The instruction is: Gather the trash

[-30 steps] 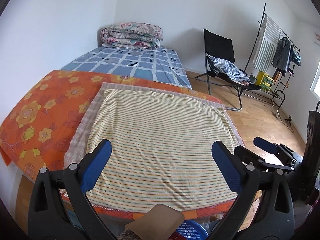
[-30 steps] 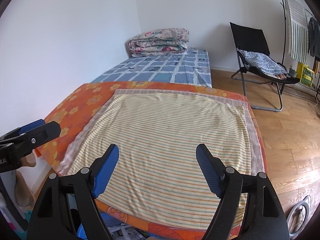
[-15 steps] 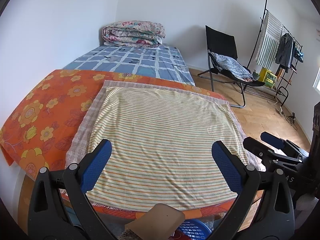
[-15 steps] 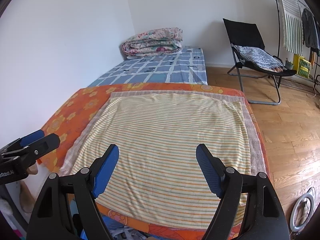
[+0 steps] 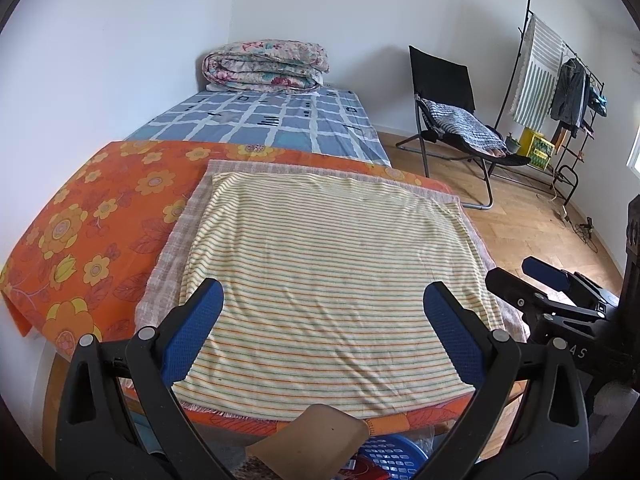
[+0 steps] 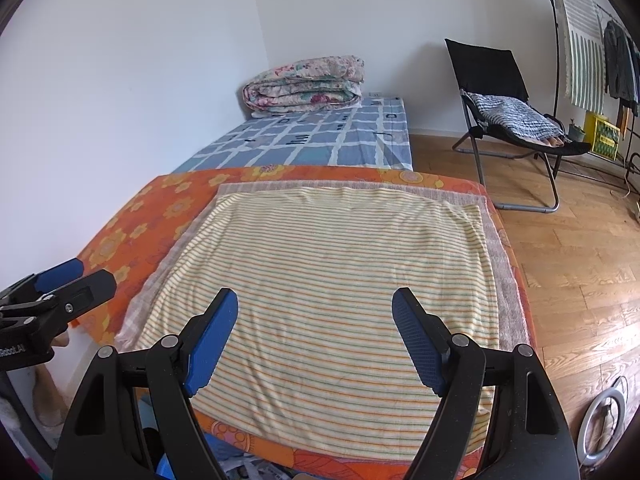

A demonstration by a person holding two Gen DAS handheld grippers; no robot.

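My left gripper point(image 5: 323, 298) is open and empty, held above the near edge of a yellow striped cloth point(image 5: 320, 264) spread on an orange flowered cover point(image 5: 92, 220). My right gripper point(image 6: 314, 308) is open and empty over the same striped cloth point(image 6: 332, 280). Each gripper shows at the side of the other's view: the right one point(image 5: 548, 284), the left one point(image 6: 56, 284). No trash lies on the cloth. A brown cardboard piece point(image 5: 312, 440) and a blue plastic basket point(image 5: 394, 458) sit low below the table edge, with crumpled paper point(image 6: 248, 468) there too.
Beyond the table is a bed with a blue checked sheet point(image 5: 264, 120) and a folded quilt point(image 5: 264, 66). A black folding chair point(image 5: 452, 104) and a clothes rack point(image 5: 560, 80) stand on the wooden floor point(image 6: 580, 264) at right. A white ring point(image 6: 604, 412) lies on the floor.
Both grippers have shifted slightly, raising the view a little; the right gripper sits lower and farther right in the left wrist view. Both stay open and empty.
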